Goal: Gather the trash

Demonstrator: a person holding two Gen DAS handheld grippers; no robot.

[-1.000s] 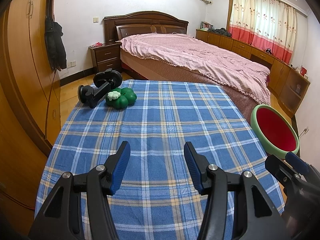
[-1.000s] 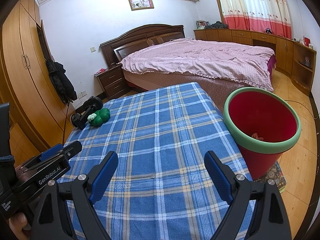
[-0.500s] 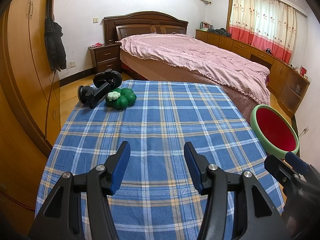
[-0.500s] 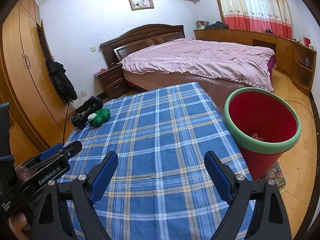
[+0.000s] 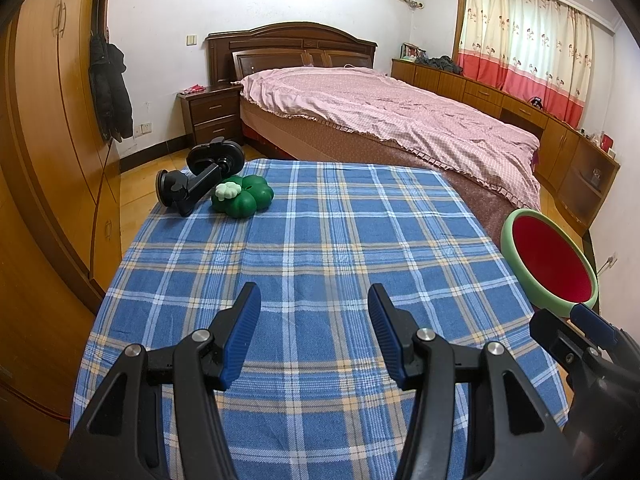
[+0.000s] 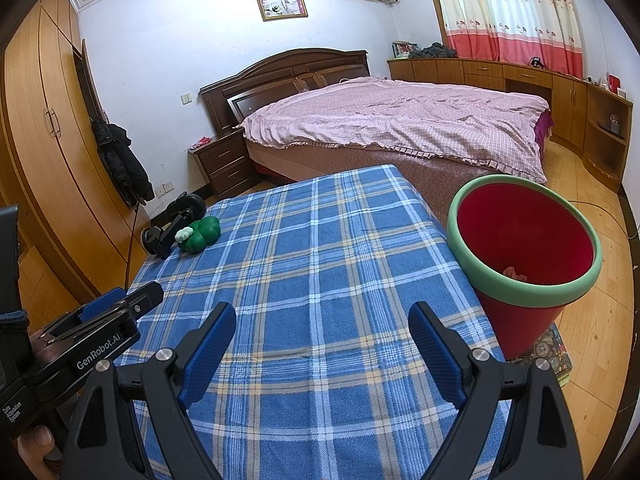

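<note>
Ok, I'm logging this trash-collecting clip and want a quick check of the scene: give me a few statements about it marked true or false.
1. Both grippers, left gripper and right gripper, are open and hold nothing. True.
2. The green clover-shaped object lies in the red bin. False: it lies on the checked cloth, at the far left corner.
3. The black suction mount lies right beside the green object. True.
4. The red bin stands on the table. False: it stands beside the table, off its right edge.
5. The bin is completely empty. False: something small and pinkish lies inside.
</note>
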